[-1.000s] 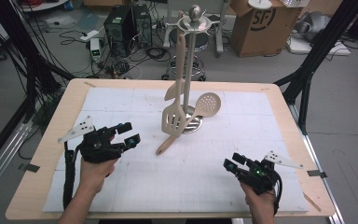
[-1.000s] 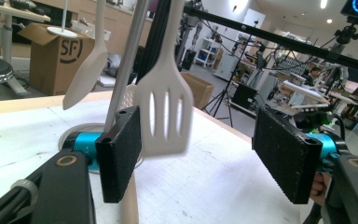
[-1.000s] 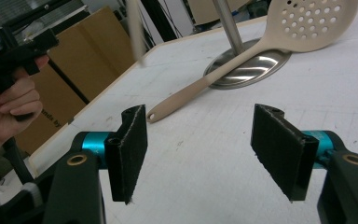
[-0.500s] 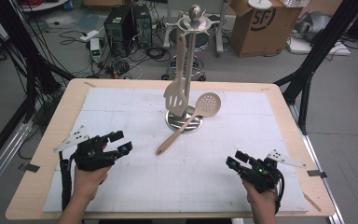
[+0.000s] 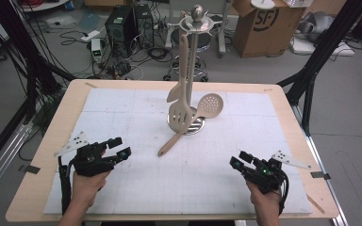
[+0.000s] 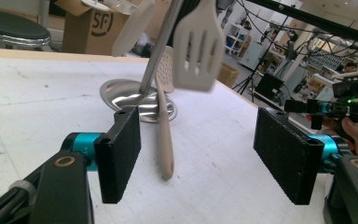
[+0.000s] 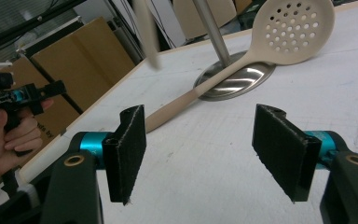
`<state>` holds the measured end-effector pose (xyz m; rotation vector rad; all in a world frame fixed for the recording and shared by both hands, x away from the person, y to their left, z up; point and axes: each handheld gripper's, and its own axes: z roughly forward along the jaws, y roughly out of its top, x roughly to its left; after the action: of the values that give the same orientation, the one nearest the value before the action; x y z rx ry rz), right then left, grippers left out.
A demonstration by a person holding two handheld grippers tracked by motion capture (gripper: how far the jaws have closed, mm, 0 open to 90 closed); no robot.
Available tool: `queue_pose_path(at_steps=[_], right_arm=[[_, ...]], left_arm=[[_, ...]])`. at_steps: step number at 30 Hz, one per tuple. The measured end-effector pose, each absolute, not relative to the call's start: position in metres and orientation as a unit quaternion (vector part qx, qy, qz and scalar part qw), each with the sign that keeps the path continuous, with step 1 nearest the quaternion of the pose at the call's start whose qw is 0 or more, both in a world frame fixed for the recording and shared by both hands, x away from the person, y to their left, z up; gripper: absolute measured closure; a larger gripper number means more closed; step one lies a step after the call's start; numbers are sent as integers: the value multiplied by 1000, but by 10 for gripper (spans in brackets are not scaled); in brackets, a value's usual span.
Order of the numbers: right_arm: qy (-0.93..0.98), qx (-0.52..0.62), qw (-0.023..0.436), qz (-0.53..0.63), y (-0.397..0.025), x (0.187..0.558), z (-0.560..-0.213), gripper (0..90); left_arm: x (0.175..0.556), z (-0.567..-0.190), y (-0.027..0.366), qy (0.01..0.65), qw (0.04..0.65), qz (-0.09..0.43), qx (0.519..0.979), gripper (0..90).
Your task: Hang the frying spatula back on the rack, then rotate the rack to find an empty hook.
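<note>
Utensils are gathering at the middle of the desk, toward its far edge: a slotted turner (image 5: 181,114) and a plain spatula (image 5: 179,70) are hanging from the steel rack (image 5: 192,61), while the skimmer (image 5: 192,123) is lying loose, its perforated head propped on the rack's round base (image 5: 202,126) and its handle end pointing toward the near-left part of the white mat (image 5: 136,188).

Near the left edge, the left gripper (image 5: 119,149) is hovering with its jaws released and nothing between them; in the left gripper view the skimmer's handle (image 6: 164,140) is lying straight ahead between the pads. Near the right edge, the right gripper (image 5: 238,159) is also resting released and empty, well apart from the rack.

Judging by the layout, the step in hand is picking up the skimmer to hang it. Doing this well likely means the left gripper is closing across the handle near its free end, keeping the pads square to it, then lifting gently so the head is clearing the base without knocking the hanging turner.
</note>
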<state>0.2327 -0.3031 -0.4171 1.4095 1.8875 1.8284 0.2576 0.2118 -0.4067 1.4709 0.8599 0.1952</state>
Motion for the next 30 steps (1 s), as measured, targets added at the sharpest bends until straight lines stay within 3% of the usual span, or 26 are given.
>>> queue_pose_path(at_steps=[17, 30], right_arm=[[607, 452, 81, 649, -293, 256, -382, 385], [606, 412, 101, 673, -271, 289, -325, 722]], left_arm=[[249, -414, 218, 383, 649, 87, 652, 324], [247, -416, 220, 384, 651, 90, 649, 323]])
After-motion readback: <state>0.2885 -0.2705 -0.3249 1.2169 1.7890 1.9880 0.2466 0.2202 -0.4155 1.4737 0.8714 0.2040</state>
